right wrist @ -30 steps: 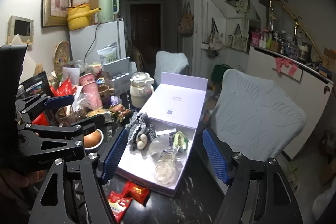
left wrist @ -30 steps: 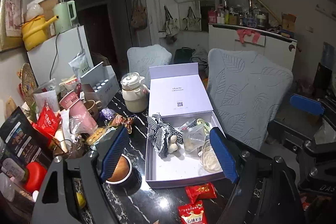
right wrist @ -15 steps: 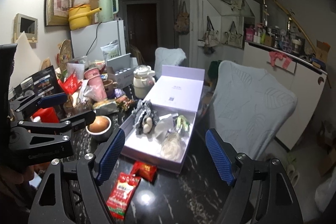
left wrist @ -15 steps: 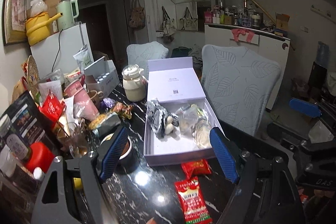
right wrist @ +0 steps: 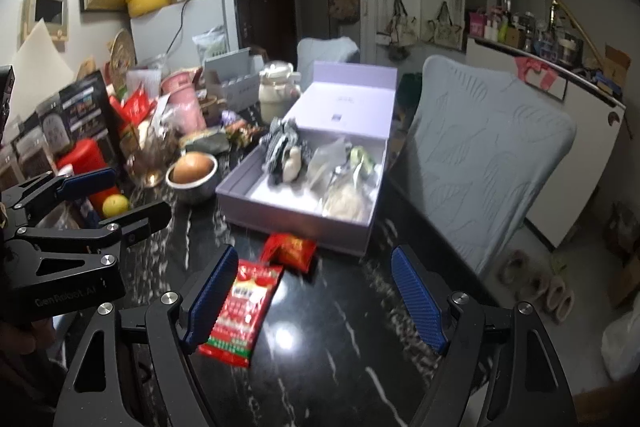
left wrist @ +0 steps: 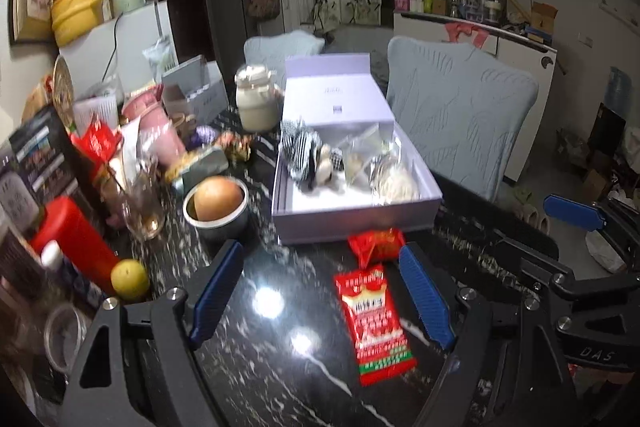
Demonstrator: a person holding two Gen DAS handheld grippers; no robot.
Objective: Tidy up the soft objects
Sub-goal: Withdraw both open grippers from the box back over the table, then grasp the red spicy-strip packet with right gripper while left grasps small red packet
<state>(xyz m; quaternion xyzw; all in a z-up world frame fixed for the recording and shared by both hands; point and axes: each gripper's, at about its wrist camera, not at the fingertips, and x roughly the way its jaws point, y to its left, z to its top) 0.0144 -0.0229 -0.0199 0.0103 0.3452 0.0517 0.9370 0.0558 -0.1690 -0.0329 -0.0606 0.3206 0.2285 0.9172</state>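
Note:
An open lavender box [left wrist: 356, 223] [right wrist: 296, 223] stands on the black marble table. In it lie a black-and-white checked soft toy [left wrist: 304, 155] [right wrist: 282, 147], clear plastic bags [left wrist: 360, 157] and a pale woolly bundle [left wrist: 394, 183] [right wrist: 346, 205]. Two red snack packets lie in front of the box: a long one [left wrist: 374, 319] [right wrist: 242, 309] and a small one [left wrist: 376, 243] [right wrist: 290, 247]. My left gripper [left wrist: 320, 295] is open and empty above the table, short of the box. My right gripper [right wrist: 310, 297] is open and empty, to the right of the left one.
A metal bowl with an onion [left wrist: 218, 201] stands left of the box. A glass [left wrist: 144, 203], a red bottle [left wrist: 74, 239], a lemon [left wrist: 128, 279], cups and packets crowd the table's left side. A cream jar [left wrist: 256, 99] stands behind. A pale blue chair [left wrist: 456, 115] is at the right.
Both grippers have drawn back from the box towards the table's near edge. The red packets now lie between the fingers in both views. Both grippers stay open.

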